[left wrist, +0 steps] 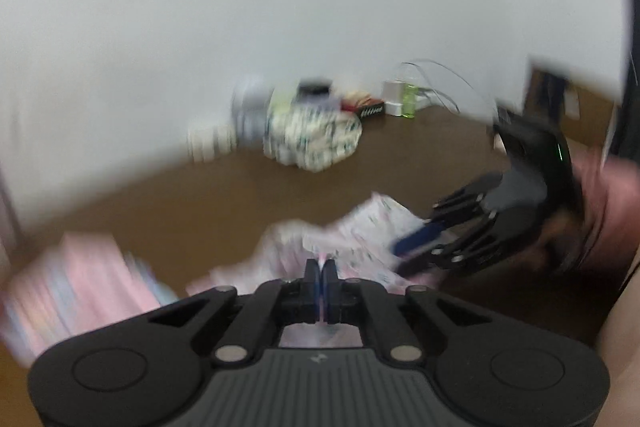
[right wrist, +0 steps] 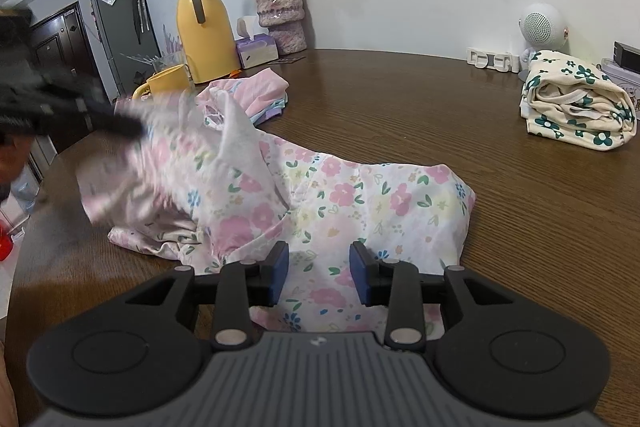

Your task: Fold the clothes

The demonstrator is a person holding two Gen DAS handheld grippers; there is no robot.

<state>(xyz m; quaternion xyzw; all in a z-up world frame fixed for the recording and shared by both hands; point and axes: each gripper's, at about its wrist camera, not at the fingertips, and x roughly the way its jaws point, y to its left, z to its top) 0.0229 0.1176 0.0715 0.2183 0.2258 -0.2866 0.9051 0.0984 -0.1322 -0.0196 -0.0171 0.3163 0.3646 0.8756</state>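
Note:
A white garment printed with pink flowers (right wrist: 340, 195) lies crumpled on the brown wooden table (right wrist: 400, 99). My left gripper (left wrist: 322, 267) is shut on a fold of it, with pink cloth showing between the pads. In the right wrist view the left gripper (right wrist: 120, 125) is a blur that holds the garment's left end lifted. My right gripper (right wrist: 319, 269) is open low over the near edge, and the cloth lies flat between its blue pads. The left wrist view shows the garment (left wrist: 360, 227) and the right gripper (left wrist: 412, 251) at its right side.
A folded cream garment with green flowers (right wrist: 576, 107) sits at the far right. A folded pink stack (right wrist: 260, 95) lies behind the floral garment. A yellow jug (right wrist: 202, 35), yellow mug (right wrist: 168, 81), tissue box (right wrist: 256, 49), flower vase (right wrist: 280, 15) and white speaker (right wrist: 542, 25) stand along the wall.

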